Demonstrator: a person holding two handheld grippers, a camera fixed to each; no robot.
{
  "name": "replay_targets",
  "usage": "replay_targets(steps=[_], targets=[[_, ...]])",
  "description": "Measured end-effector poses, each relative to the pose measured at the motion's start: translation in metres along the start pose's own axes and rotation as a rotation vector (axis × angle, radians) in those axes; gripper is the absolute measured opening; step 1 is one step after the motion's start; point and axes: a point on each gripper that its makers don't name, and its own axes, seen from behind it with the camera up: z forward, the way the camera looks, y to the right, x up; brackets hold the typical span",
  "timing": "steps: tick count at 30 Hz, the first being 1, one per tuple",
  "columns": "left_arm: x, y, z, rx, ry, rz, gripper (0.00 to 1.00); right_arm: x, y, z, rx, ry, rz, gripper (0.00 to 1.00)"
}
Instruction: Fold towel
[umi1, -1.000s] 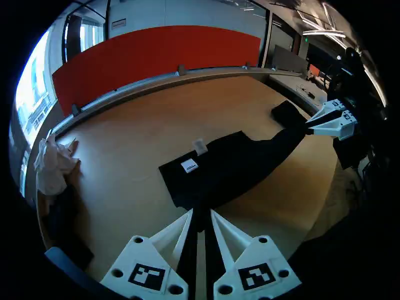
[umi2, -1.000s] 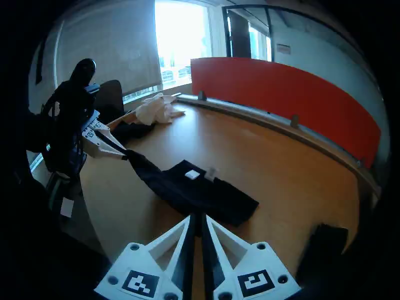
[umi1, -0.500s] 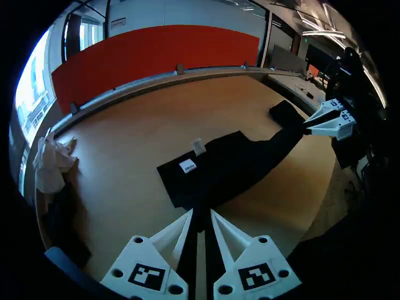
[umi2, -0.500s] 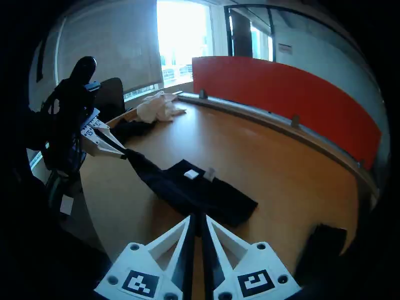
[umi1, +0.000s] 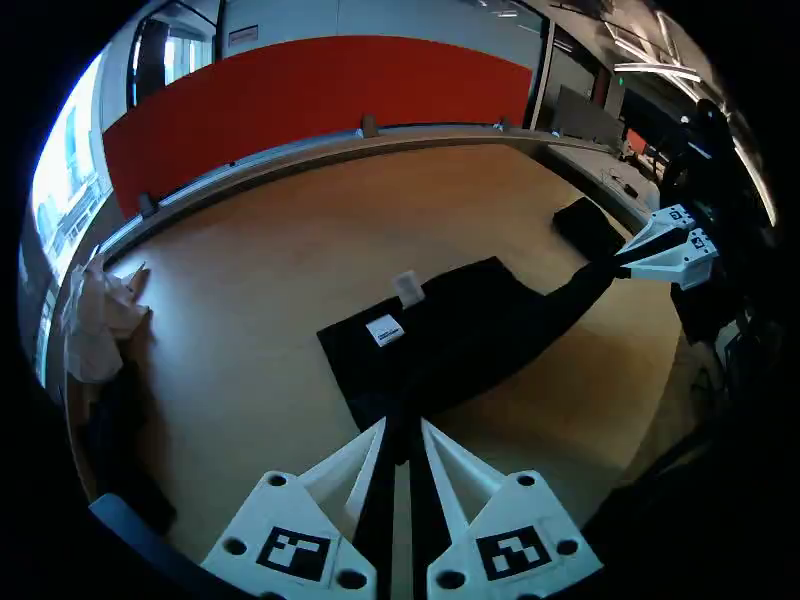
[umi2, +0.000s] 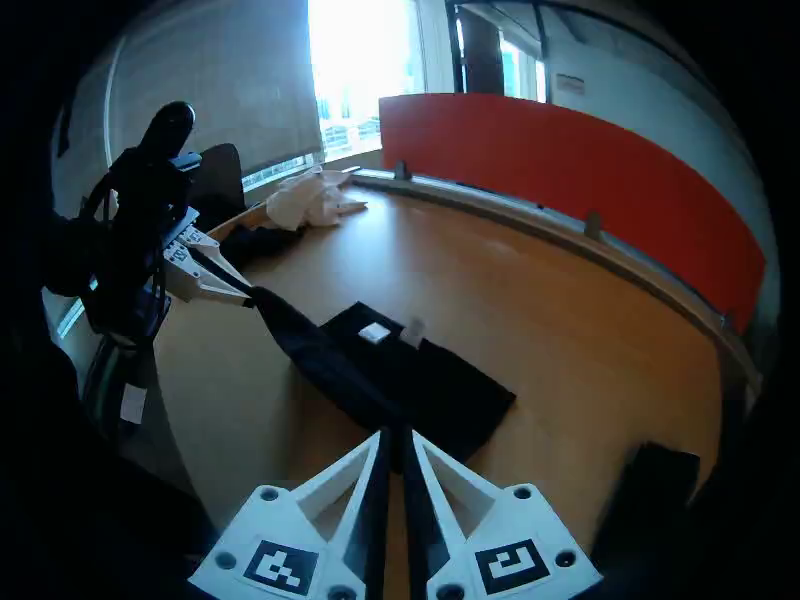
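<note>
Left claw: narrow, both fingers pinched on a corner of the black towel, low over the desk's near edge.
Right claw: narrow as well, nipped on another corner of the towel; in the left gripper view it is raised above the desk's right end.
Towel: the body lies flat mid-desk, with a strip of cloth rising from it to each claw.
White tags: two at the towel's far-side edge, one flat, one standing up.
Desk: pale wood, curved.
Dark bundle: near the desk's right end, apart from the towel.
White cloth: heaped at the desk's left end.
Red partition: runs along the desk's far edge.
</note>
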Motion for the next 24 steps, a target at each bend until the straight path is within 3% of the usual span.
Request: replay_targets(steps=[8, 18, 24], targets=[[-0.001, -0.009, 0.021, 0.017, -0.024, 0.004, 0.08, -0.004, 0.016, 0.019, -0.001, -0.023, 0.005, 0.08], [-0.002, -0.013, 0.034, 0.021, -0.043, -0.003, 0.09, -0.008, 0.027, 0.032, 0.001, -0.043, 0.003, 0.08], [0.001, -0.021, 0.047, 0.037, -0.049, 0.003, 0.09, -0.008, 0.037, 0.045, -0.001, -0.056, -0.002, 0.08]])
